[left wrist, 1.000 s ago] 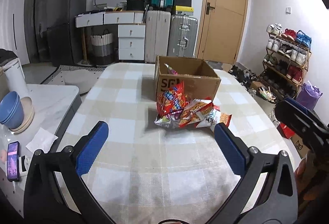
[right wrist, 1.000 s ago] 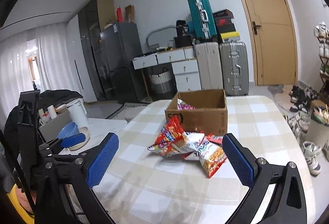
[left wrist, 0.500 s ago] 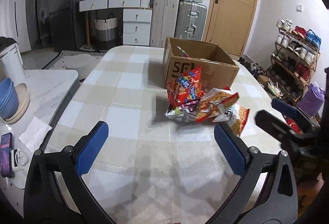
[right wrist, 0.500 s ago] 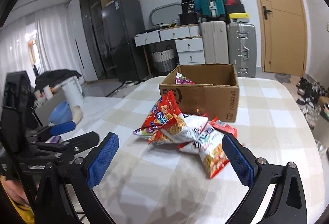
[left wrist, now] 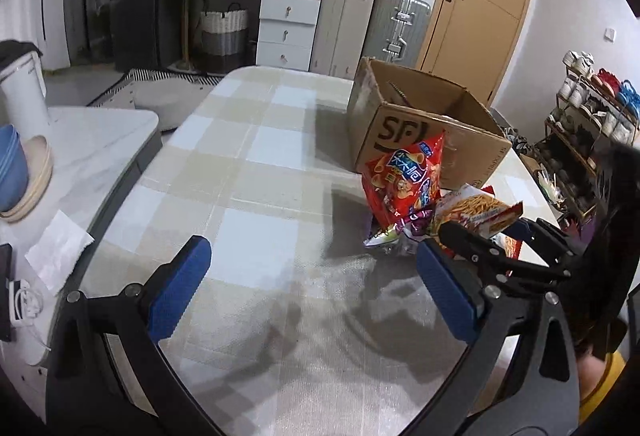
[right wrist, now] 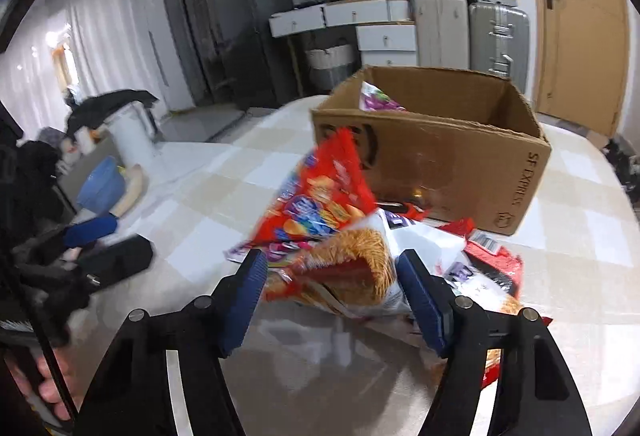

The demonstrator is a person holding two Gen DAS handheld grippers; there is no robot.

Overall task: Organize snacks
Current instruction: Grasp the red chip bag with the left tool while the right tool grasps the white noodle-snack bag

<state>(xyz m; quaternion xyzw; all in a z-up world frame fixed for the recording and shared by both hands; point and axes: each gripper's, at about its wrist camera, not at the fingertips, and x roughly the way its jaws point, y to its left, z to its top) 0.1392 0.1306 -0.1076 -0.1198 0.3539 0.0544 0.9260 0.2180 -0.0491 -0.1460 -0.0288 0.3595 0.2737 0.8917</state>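
An open cardboard box stands on the checked table, with a purple packet inside it. Several snack bags lie piled in front of the box; a red chips bag leans on it. My right gripper is closing around an orange-and-white fries bag, and both pads touch its sides. The right gripper also shows in the left wrist view, at the pile. My left gripper hangs open over bare tablecloth left of the pile, nothing between its fingers.
A marble side counter at the left carries blue bowls, a white container and a napkin. A shoe rack stands at the right, with drawers and suitcases behind the table.
Both grippers have come forward and down toward the snack pile. The right gripper's jaws went from wide open to narrowed around the fries bag. The left gripper stays open.
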